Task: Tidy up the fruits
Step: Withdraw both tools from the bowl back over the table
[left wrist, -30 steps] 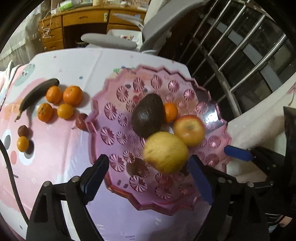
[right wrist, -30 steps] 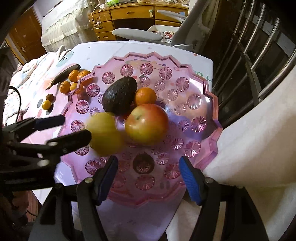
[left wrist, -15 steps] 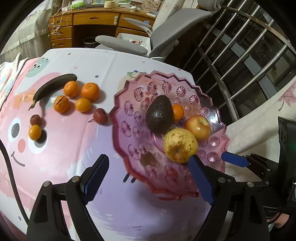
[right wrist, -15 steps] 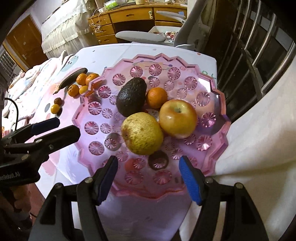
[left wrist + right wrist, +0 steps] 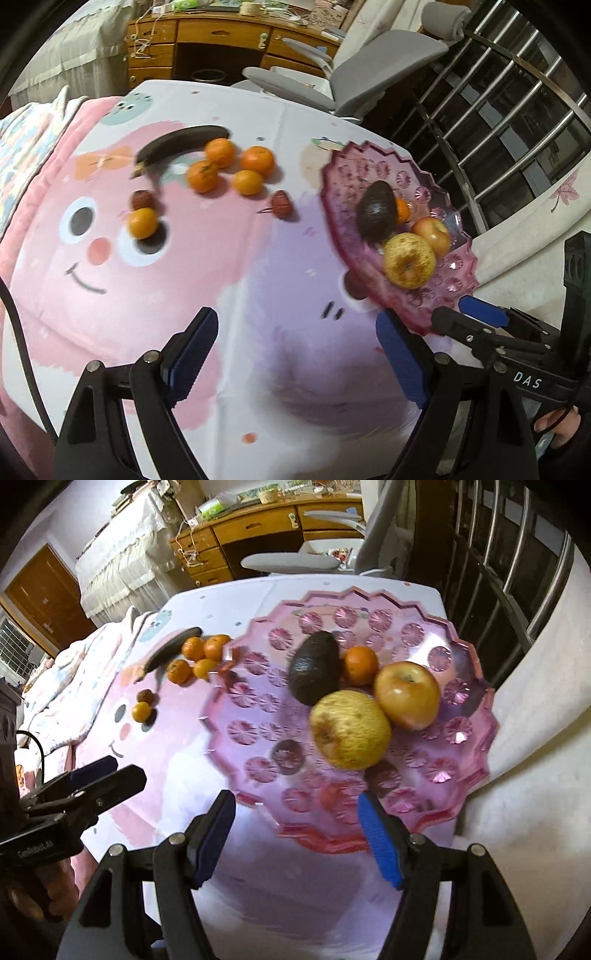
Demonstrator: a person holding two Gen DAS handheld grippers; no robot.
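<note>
Avocado [image 5: 314, 668], tangerine [image 5: 360, 664] and 2 apples [image 5: 406, 694] in tray [image 5: 461, 794], banana [image 5: 181, 146] left on tablecloth [image 5: 258, 277]

The surface [image 5: 258, 332] is draped in a pink cartoon-face cloth [image 5: 92, 236]. Beyond its far edge a grey office chair [image 5: 369, 70] is seen, a wooden drawer desk [image 5: 207, 37] behind that, and metal railings [image 5: 517, 110] alongside.

A lived-in home room: wooden desk [image 5: 236, 40] with drawers, grey office chair [image 5: 369, 70], cartoon tablecloth [image 5: 221, 258], draped bed [image 5: 122, 550].
</note>
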